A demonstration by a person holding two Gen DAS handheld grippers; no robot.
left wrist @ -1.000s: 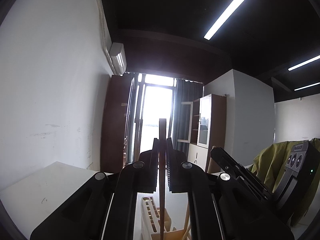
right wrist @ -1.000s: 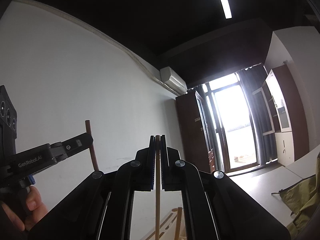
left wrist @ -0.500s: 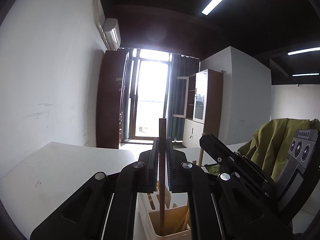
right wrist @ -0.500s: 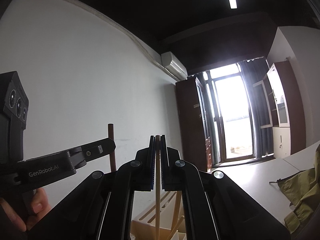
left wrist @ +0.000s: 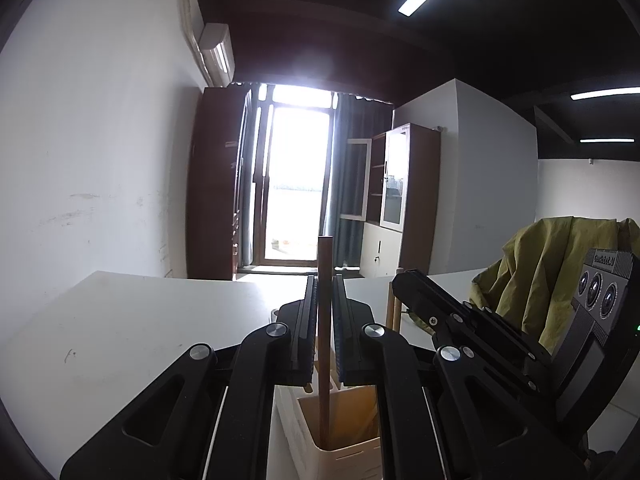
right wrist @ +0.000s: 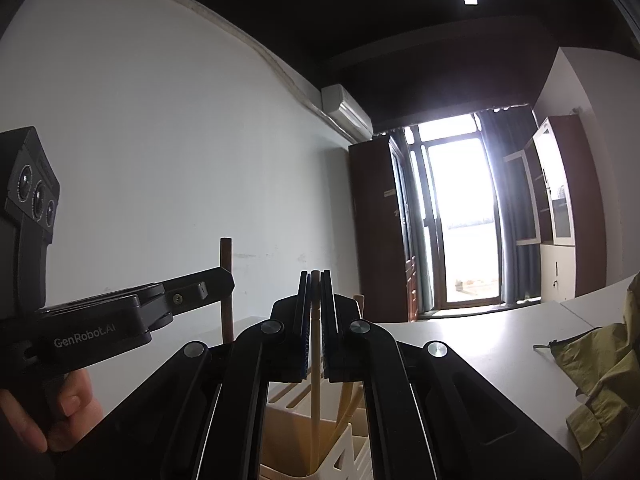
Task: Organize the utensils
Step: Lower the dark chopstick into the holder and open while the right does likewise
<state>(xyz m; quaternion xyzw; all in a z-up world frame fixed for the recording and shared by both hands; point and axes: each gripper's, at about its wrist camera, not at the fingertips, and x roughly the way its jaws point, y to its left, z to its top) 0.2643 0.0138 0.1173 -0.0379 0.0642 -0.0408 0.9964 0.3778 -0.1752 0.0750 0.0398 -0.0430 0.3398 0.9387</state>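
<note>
My left gripper [left wrist: 325, 280] is shut on a dark brown chopstick [left wrist: 324, 344] that stands upright, its lower end inside a white utensil holder [left wrist: 340, 454] on the white table [left wrist: 132, 320]. The right gripper [right wrist: 315, 276] is shut on a pale wooden chopstick [right wrist: 315, 392], also upright, reaching down into the same holder [right wrist: 344, 452]. In the right wrist view the left gripper [right wrist: 224, 282] shows at the left, holding the brown chopstick [right wrist: 226, 256]. In the left wrist view the right gripper [left wrist: 400, 280] comes in from the right, with the pale chopstick [left wrist: 390, 308] under it.
A person's hand [right wrist: 44, 408] grips the left tool's handle. An olive-green cloth [left wrist: 552, 272] lies on the table at the right. More pale utensils [right wrist: 348, 400] lean in the holder. A white wall is at the left; a bright window and wooden cabinets stand at the far end.
Both grippers have sunk and tipped downward with their chopsticks. The table and holder have come into view, and the chopstick ends now reach into the holder.
</note>
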